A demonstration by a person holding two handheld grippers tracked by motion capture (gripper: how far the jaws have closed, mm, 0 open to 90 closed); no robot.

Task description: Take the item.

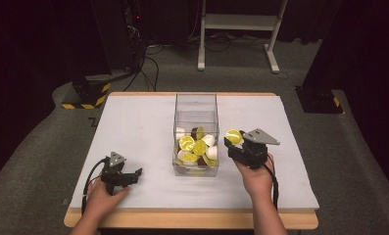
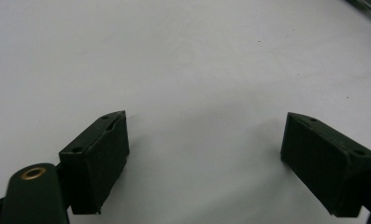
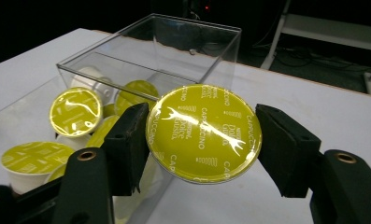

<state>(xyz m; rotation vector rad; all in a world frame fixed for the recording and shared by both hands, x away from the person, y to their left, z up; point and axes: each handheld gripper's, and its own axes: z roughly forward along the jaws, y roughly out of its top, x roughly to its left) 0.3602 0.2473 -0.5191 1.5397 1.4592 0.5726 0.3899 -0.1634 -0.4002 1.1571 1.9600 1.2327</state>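
**One capsule clamped beside the clear box**

I have one yellow-lidded capsule (image 3: 203, 132) pinched between the two jaws of my right gripper (image 1: 234, 139), foil lid facing the camera, held just beside the right wall of the clear box (image 1: 196, 105); inside that box I count about six more capsules (image 1: 198, 148), some lying on their sides, so the number is rough; well to the left of the box my left gripper (image 2: 204, 154) rests low over the white table (image 1: 133, 122), jaws spread wide with nothing between them.
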